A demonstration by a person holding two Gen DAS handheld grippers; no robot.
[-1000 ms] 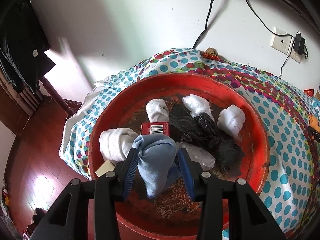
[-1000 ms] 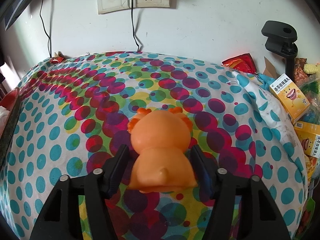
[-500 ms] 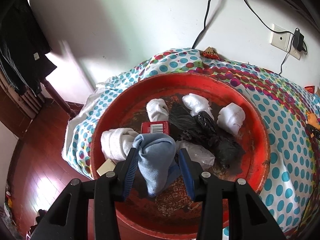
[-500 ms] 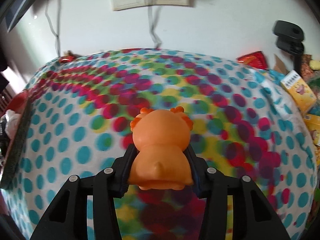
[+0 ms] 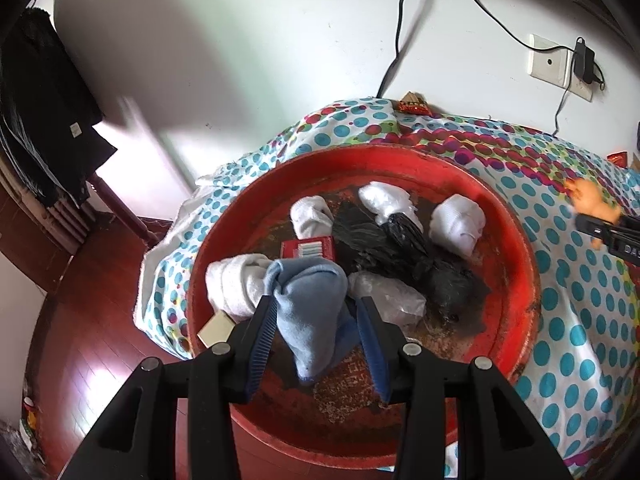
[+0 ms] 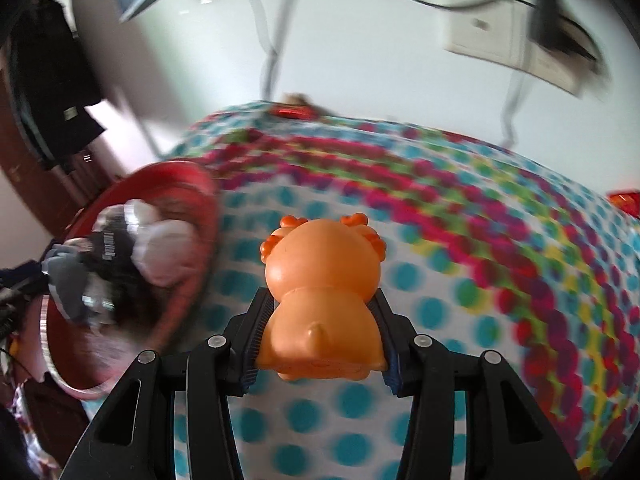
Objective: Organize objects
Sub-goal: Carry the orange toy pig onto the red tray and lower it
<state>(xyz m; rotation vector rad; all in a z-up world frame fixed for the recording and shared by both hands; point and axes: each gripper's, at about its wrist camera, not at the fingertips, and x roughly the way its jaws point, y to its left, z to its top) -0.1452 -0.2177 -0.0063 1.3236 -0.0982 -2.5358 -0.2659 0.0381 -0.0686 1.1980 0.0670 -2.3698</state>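
My left gripper (image 5: 316, 336) is shut on a light blue sock (image 5: 310, 304) and holds it over the near part of a round red tray (image 5: 516, 240). The tray holds white rolled socks (image 5: 458, 224), a black plastic bag (image 5: 400, 244), a red box (image 5: 308, 248) and a clear bag (image 5: 386, 296). My right gripper (image 6: 320, 340) is shut on an orange toy figure (image 6: 322, 280), held above the dotted cloth (image 6: 440, 240). The toy also shows at the right edge of the left wrist view (image 5: 592, 204). The red tray (image 6: 200, 240) lies left of the toy.
The dotted cloth (image 5: 580, 300) covers the table, whose left edge drops to a wooden floor (image 5: 80, 340). A white wall with a socket (image 5: 550, 62) and cables stands behind. A small red packet (image 5: 412, 104) lies at the cloth's far edge. The right wrist view is blurred.
My right gripper closed on the orange toy, lifted it and swung left toward the red tray. My left gripper has risen slightly with the blue sock.
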